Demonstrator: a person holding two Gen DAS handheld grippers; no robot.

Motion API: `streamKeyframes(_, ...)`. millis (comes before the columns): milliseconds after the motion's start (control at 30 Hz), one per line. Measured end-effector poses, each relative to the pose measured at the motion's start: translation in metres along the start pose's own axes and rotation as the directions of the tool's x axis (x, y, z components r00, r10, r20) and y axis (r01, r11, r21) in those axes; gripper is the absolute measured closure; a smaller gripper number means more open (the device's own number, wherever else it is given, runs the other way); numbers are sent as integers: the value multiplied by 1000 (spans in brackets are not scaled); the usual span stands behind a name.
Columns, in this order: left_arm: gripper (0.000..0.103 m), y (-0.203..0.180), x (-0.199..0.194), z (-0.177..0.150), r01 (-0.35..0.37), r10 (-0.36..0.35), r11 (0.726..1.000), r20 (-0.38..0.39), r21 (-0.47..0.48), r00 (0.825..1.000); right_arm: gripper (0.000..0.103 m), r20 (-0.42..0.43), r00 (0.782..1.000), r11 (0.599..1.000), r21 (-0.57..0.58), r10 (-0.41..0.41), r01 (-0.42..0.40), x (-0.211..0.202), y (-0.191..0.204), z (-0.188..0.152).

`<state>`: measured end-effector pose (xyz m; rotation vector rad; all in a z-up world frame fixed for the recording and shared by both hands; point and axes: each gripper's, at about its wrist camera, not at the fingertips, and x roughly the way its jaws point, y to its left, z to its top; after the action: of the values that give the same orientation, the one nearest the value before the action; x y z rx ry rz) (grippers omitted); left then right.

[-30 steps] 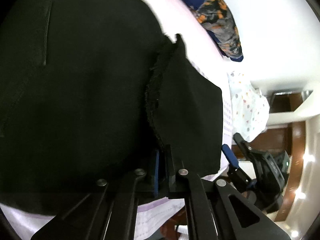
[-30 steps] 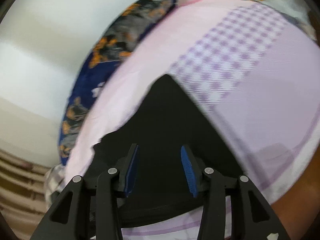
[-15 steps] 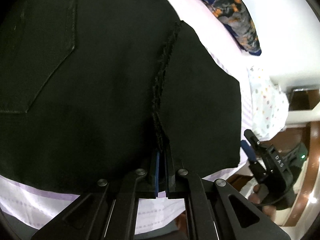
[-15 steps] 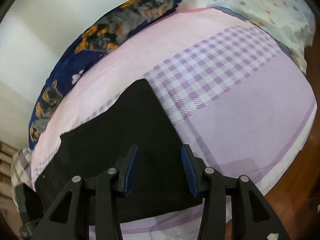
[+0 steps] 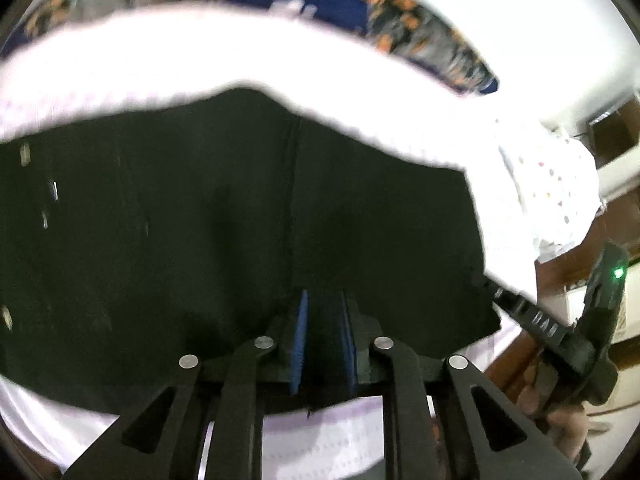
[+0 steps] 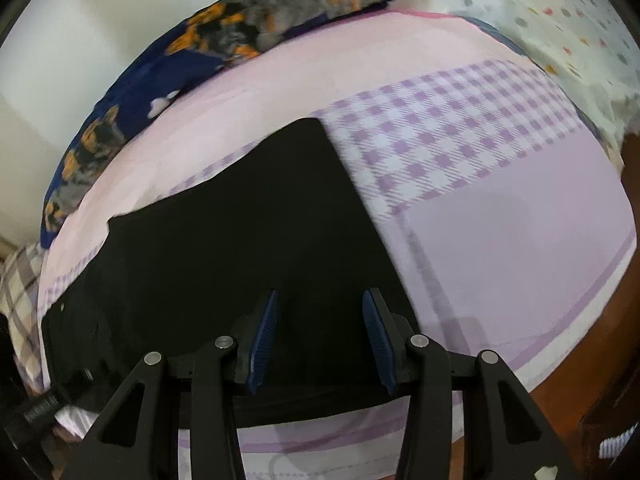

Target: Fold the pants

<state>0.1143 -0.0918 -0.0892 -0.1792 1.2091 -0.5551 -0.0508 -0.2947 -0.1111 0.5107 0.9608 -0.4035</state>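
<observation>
Black pants (image 6: 248,240) lying flat on bed, folded.

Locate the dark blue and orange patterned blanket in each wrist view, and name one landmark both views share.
Left wrist: the patterned blanket arcs along the top edge, blurred, beyond the pale sheet.
Right wrist: it runs from the top centre down the upper left, along the far edge of the bed sheet.
Shared landmark: the black pants, lying flat just ahead of the fingers in both views.
</observation>
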Motion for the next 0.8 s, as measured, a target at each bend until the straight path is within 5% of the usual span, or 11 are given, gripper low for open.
streamKeyframes(133,84,-8,-4,18,42,-47,996,77,73,996,60,-17,1000,999,-41,-8,7,2,7,-2)
streamKeyframes(333,84,-11,34,55,151,-153,985,17,84,988,60,-71,997,999,-37,29,-32,6,8,-11)
streamKeyframes(600,84,16,70,74,133,-133,991,-8,-13,991,58,-79,997,996,-80,28,-34,10,16,-12)
streamKeyframes(800,84,15,55,67,83,-84,996,19,36,996,57,-95,995,992,-114,43,-54,13,26,-14)
